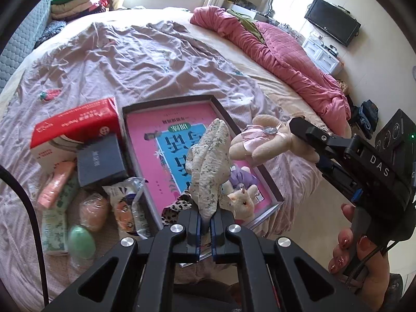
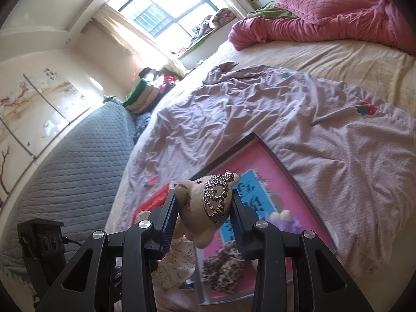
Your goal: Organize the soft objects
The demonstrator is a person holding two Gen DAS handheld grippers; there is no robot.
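Left fingers (image 1: 205,223) pinch a floral cloth (image 1: 210,161); right fingers (image 2: 202,215) clamp a plush bear (image 2: 205,205).

Black claw (image 1: 206,223) (blue pads), pink glittery nails.

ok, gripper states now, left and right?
Left gripper: shut on the floral cloth.
Right gripper: shut on the plush bear.

Sunlit window (image 2: 166,13), bed (image 1: 273,88), wall-mounted TV (image 1: 332,24).
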